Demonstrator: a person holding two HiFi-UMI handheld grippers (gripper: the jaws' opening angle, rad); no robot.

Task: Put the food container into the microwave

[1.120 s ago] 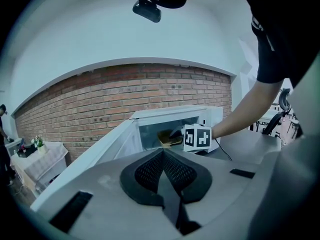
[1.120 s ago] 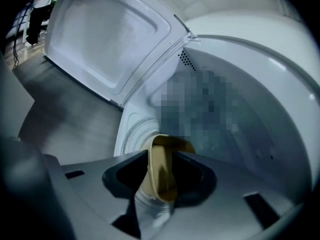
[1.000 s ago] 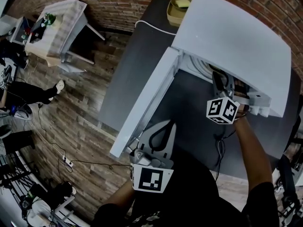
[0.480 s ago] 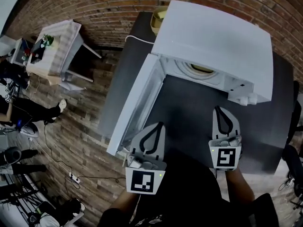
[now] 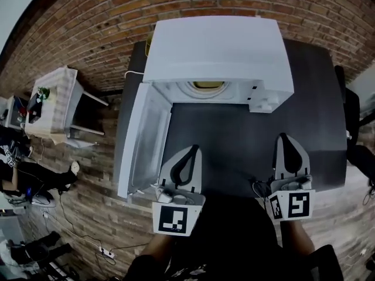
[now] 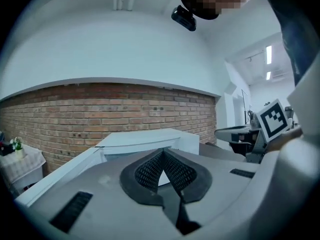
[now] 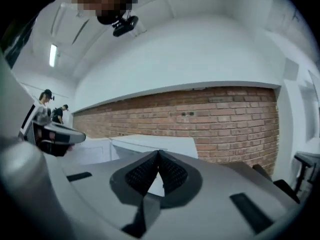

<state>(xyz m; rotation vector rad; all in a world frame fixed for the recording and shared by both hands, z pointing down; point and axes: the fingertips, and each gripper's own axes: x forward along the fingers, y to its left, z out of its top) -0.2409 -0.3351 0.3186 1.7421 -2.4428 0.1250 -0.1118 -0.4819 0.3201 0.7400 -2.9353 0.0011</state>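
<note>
Head view, looking steeply down: the food container [image 5: 208, 85], seen as a pale yellowish round rim, sits inside the boxy white microwave [image 5: 218, 45]. The microwave's smooth door [image 5: 143, 139] stands open to the left, over a dark matte table [image 5: 234, 139]. Nearer the person, the left gripper [image 5: 194, 149] has its ribbed black pads pressed tip to tip around nothing, and the right gripper [image 5: 284, 137] has just closed its jaws together, equally empty, both facing a red brick wall [image 5: 117, 16].
</note>
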